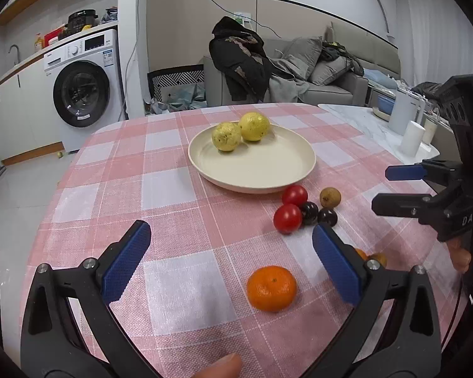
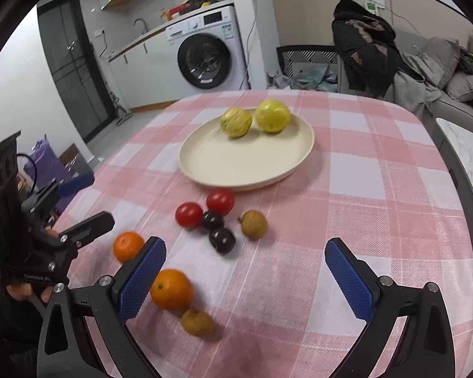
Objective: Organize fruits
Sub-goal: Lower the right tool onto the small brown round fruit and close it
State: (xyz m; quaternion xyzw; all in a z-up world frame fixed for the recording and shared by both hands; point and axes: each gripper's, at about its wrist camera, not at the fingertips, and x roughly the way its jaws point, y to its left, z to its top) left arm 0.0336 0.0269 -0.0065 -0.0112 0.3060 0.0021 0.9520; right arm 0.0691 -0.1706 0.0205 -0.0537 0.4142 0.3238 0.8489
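In the left wrist view, the left claw's (image 1: 231,260) right finger (image 1: 337,267) hides most of an orange (image 1: 361,254) and a brownish fruit (image 1: 380,257); the right wrist view is motion-blurred.

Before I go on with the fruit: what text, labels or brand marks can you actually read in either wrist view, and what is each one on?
"DAS": white letters on the black body of the right gripper, seen from the left wrist.
Washing machine: brand mark, panel display and stickers are too small to read.
Left gripper body: small white lettering, too blurred to read.
Green-and-white wall label: unreadable.
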